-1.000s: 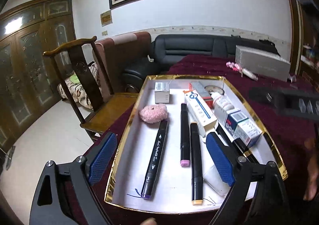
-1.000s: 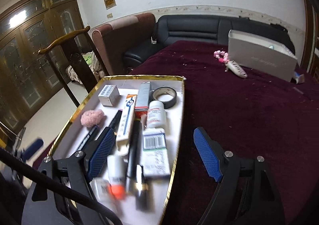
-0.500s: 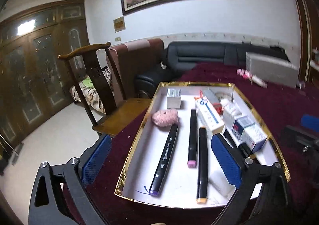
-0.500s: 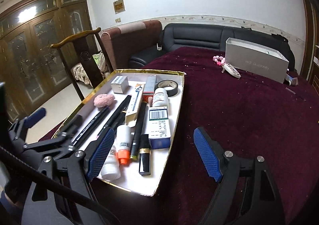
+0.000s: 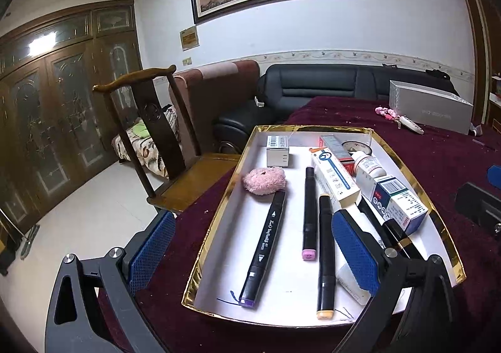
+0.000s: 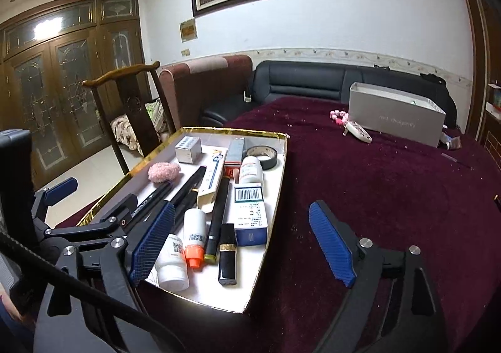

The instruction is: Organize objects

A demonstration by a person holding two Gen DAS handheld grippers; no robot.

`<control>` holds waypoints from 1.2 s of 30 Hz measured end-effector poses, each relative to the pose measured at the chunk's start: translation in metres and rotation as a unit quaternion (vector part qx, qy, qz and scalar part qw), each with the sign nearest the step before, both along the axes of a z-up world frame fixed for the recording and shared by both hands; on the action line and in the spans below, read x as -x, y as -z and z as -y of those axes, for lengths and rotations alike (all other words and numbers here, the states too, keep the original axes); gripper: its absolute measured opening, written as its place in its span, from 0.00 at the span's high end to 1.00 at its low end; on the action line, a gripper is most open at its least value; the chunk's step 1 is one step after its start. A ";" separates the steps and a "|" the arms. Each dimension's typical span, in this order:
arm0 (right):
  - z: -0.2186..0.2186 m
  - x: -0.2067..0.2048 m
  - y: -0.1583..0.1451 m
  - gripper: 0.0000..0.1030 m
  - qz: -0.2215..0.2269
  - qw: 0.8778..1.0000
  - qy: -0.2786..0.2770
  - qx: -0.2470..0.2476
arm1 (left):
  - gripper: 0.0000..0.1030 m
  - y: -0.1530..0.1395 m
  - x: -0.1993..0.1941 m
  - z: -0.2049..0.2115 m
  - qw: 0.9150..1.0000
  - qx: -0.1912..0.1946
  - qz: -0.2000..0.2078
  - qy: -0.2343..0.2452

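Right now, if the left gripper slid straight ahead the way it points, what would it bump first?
Probably the purple-tipped black marker in the gold-edged tray, which lies between the left gripper's open fingers. Depth is hard to judge.

In your left wrist view, the blue pad (image 5: 353, 251) of the near finger covers most of the white bottle (image 5: 352, 287) lying at the tray's near end; its label cannot be read. The black pen (image 5: 388, 227) beside it is partly hidden too. The tape roll (image 5: 357, 146) shows only as a sliver behind the boxes. In your right wrist view, the grey box (image 6: 396, 116) conceals most of a small tube (image 6: 451, 143), and the box lettering is too small to read.
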State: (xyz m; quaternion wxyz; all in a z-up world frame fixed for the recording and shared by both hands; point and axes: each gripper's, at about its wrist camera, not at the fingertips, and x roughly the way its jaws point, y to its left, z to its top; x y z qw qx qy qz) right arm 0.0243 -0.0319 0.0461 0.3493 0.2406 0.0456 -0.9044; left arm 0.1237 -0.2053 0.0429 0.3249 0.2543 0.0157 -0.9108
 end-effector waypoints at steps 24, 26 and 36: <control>0.007 -0.008 0.000 0.13 -0.006 1.000 -0.006 -0.004 | 0.04 -0.001 -0.007 0.007 1.000 -0.008 -0.013 0.002; 0.007 -0.009 0.000 0.13 -0.007 1.000 -0.007 -0.003 | 0.04 0.000 -0.008 0.008 1.000 -0.010 -0.013 0.003; 0.011 -0.011 0.002 0.13 -0.004 1.000 -0.010 -0.009 | 0.04 0.001 -0.009 0.010 1.000 -0.017 -0.014 0.001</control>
